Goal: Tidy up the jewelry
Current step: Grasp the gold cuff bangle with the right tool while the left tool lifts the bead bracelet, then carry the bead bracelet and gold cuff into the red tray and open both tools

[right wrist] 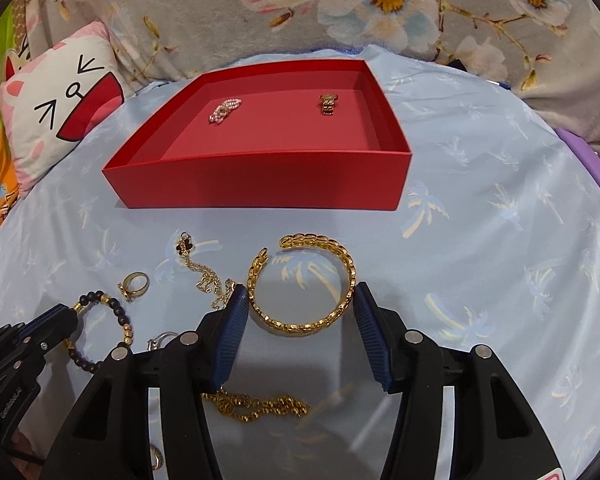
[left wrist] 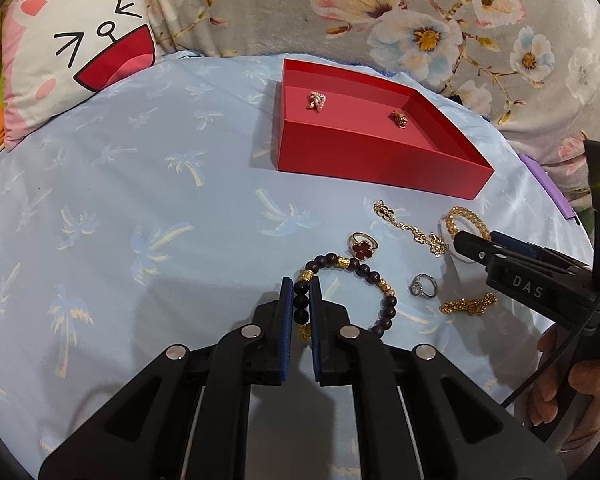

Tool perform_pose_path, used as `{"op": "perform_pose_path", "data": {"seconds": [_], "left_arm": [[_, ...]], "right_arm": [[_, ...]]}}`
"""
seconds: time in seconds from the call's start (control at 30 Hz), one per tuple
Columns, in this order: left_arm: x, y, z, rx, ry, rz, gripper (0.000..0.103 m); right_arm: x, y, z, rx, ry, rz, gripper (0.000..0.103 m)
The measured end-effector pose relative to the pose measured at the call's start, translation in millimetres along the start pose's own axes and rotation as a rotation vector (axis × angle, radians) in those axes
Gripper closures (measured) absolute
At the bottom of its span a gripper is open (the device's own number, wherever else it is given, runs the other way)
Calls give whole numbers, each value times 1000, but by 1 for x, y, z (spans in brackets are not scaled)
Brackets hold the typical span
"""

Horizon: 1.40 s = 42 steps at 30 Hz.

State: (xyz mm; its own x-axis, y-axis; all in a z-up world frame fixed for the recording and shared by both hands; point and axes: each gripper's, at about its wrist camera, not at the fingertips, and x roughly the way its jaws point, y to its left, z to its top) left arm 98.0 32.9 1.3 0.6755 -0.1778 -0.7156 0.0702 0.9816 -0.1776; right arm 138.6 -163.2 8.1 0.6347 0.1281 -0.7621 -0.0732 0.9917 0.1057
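Note:
A red open box (left wrist: 380,156) (right wrist: 260,180) holds a pink bead piece (left wrist: 317,101) (right wrist: 225,109) and a small gold piece (left wrist: 399,118) (right wrist: 328,104). My left gripper (left wrist: 301,286) is shut on a dark bead bracelet (left wrist: 374,280) (right wrist: 118,312) lying on the cloth. My right gripper (right wrist: 298,300) is open, its pads either side of a gold cuff bangle (right wrist: 340,256) (left wrist: 464,218). Loose pieces lie around: a red clover ring (left wrist: 362,249), a silver ring (left wrist: 423,286), a gold chain with a clover (left wrist: 410,228) (right wrist: 204,272), a thick gold chain (left wrist: 466,305) (right wrist: 260,406).
Everything lies on a light blue palm-print cloth (left wrist: 140,200) (right wrist: 500,220). A cat-face pillow (left wrist: 76,52) (right wrist: 56,120) is at the back left. A floral blanket (left wrist: 420,20) lines the back. A purple edge (left wrist: 548,184) runs at the right.

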Motion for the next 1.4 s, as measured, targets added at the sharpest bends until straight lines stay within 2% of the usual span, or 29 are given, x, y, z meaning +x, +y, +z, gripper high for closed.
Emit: {"op": "perform_pose_path", "data": {"seconds": [0.17, 0.37, 0.5, 0.63, 0.77, 0.93, 1.1, 1.4], "left_arm": [[-21, -6, 9, -2, -29, -38, 96], [-53, -26, 40, 42, -93, -81, 96], [-73, -44, 76, 96, -176, -87, 96], [-76, -58, 120, 113, -241, -101, 96], [-58, -64, 160, 99, -268, -121, 96], [-9, -57, 193, 43, -229, -135, 96], [41, -47, 200, 1, -143, -161, 96], [98, -30, 196, -20, -54, -98, 96]], "right_arm": [[-29, -6, -2, 13, -45, 24, 50], [-67, -13, 10, 17, -115, 70, 50], [-74, -21, 34, 27, -139, 91, 50], [-65, -26, 65, 23, -158, 84, 50], [-39, -28, 96, 34, -138, 93, 50], [-1, -25, 126, 45, -113, 97, 50], [43, -14, 140, 31, -57, 96, 50], [85, -6, 142, -9, 3, 62, 49]]}}
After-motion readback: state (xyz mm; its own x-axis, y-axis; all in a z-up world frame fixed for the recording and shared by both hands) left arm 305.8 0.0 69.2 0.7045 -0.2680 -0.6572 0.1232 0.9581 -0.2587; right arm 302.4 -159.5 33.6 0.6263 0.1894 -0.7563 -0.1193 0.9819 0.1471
